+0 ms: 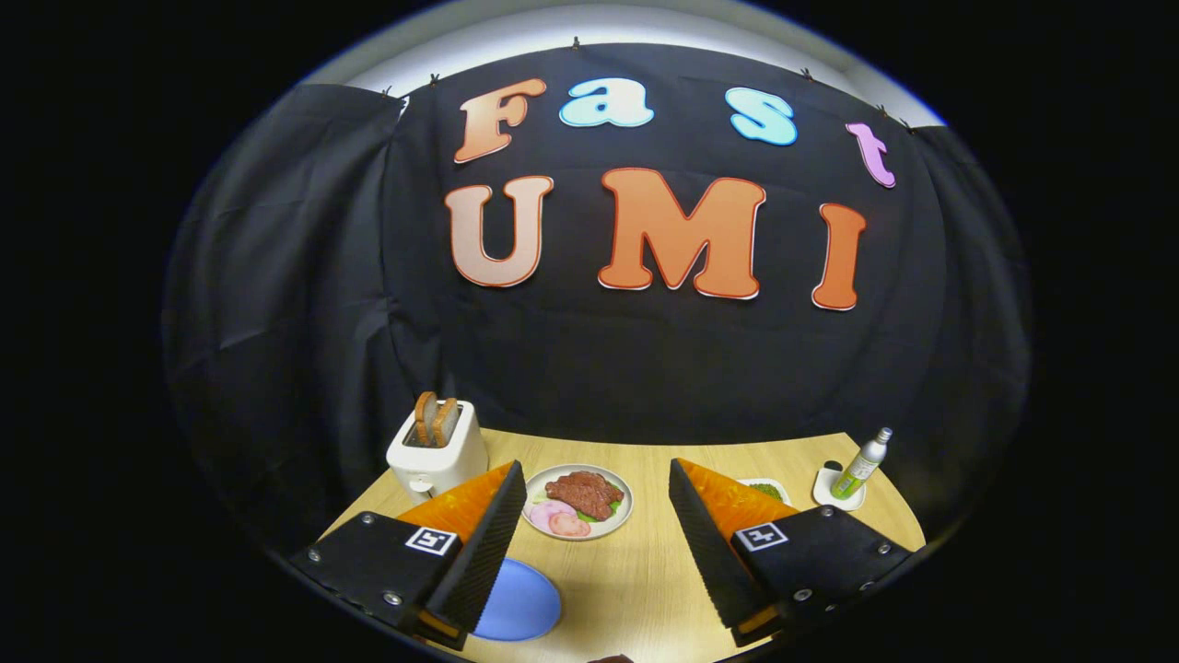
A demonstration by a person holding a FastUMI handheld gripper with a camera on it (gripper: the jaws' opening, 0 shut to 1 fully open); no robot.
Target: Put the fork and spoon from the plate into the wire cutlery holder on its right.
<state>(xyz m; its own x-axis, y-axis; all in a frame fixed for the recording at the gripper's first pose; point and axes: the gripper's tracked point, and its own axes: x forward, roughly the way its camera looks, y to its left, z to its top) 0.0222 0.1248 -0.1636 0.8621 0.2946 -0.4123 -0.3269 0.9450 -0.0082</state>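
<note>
Blue plate (pixel 520 600): lying on the wooden table (pixel 636 589) close under the left finger, which is hiding part of its rim – the part that is showing is looking bare, and no fork or spoon can be made out on it
Wire cutlery holder: I cannot tell where it is standing; nothing like it is showing between or beside the fingers
Gripper (pixel 597 529): hovering above the table with its fingers spread wide apart, holding nothing, the bare wood showing in the gap between them
Food plate (pixel 577 501): sitting just ahead of the fingers, in line with the gap, carrying a brown piece of meat, pink slices and a little green
Toaster (pixel 437 451): white, standing beyond the left finger near the table's far edge, two slices of toast sticking up out of its slots
Small dish (pixel 766 489): peeking out just past the right finger, holding something green
Bottle (pixel 862 463): green and silver, leaning slightly on a small white coaster – well off to the right, near the far corner of the table
</note>
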